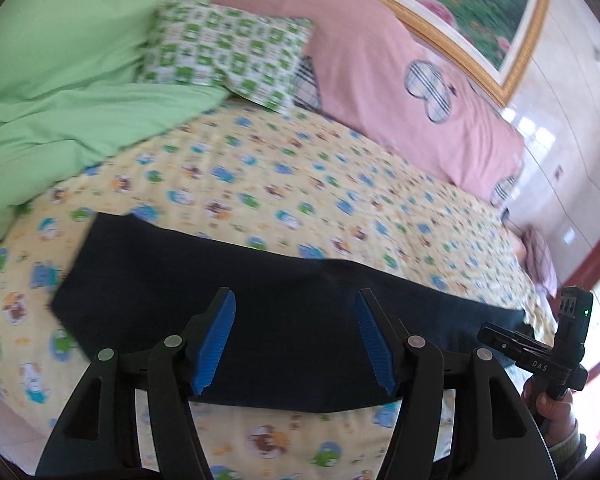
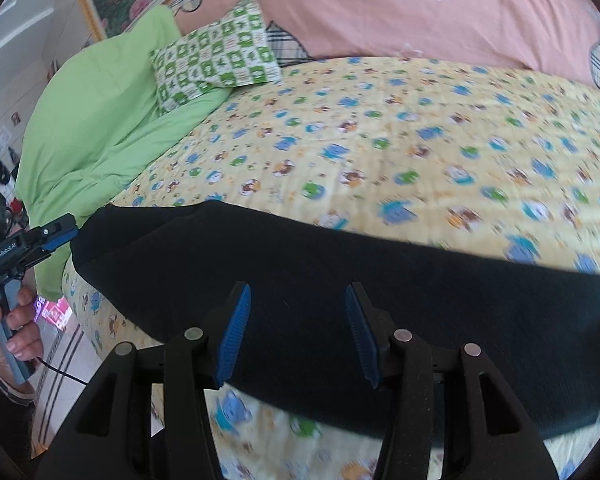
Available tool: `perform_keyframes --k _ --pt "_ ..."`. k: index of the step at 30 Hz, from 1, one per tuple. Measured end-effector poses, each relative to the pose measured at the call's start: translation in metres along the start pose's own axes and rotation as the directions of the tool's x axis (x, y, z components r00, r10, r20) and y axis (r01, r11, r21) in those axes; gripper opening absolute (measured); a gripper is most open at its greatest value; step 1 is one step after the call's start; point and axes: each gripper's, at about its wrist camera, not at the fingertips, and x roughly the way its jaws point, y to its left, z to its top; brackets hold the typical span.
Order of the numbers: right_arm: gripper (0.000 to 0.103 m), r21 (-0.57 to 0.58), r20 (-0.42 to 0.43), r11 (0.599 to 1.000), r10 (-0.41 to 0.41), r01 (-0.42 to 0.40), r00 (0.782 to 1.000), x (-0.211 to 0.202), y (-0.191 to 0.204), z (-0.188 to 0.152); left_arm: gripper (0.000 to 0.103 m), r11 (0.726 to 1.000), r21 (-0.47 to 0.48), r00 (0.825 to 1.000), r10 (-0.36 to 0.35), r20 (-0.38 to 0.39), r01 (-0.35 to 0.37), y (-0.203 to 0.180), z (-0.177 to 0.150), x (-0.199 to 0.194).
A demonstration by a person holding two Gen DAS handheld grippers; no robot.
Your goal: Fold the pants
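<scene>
pants (image 1: 284,292) lie flat across our near edge of the bed (image 1: 300,184) | our left tool (image 1: 296,340) and right tool (image 2: 298,334) above them, apart from the cloth | pillow (image 1: 224,56) behind, on the quilt's (image 1: 60,92) edge | headboard (image 1: 379,80) behind the pillow

Black gripper (image 1: 296,344), ribbed blue pads (image 1: 216,344)

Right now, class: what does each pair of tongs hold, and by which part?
Nothing. Left tongs and right tongs both stand open above the dark pants, pads clear of the cloth.
</scene>
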Motion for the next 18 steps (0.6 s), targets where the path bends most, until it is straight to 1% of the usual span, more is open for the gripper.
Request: perform_keyframes --k 5,9,18 --pt "0.052 0.052 0.019 0.999 -0.017 0.016 1.000 -0.018 -0.013 -0.017 0.065 0.998 0.029 0.998 -0.045 -0.044 0.047 -0.025 -0.004 0.016" --pt "0.055 0.109 0.042 0.994 -0.030 0.026 0.999 -0.034 -0.027 -0.030 0.069 0.996 0.058 0.995 -0.068 -0.067 0.072 -0.043 -0.006 0.025" --pt "0.057 0.191 0.061 0.979 -0.079 0.066 0.995 -0.057 -0.055 -0.052 0.069 0.980 0.125 0.982 -0.139 -0.130 0.156 -0.088 -0.009 0.049"
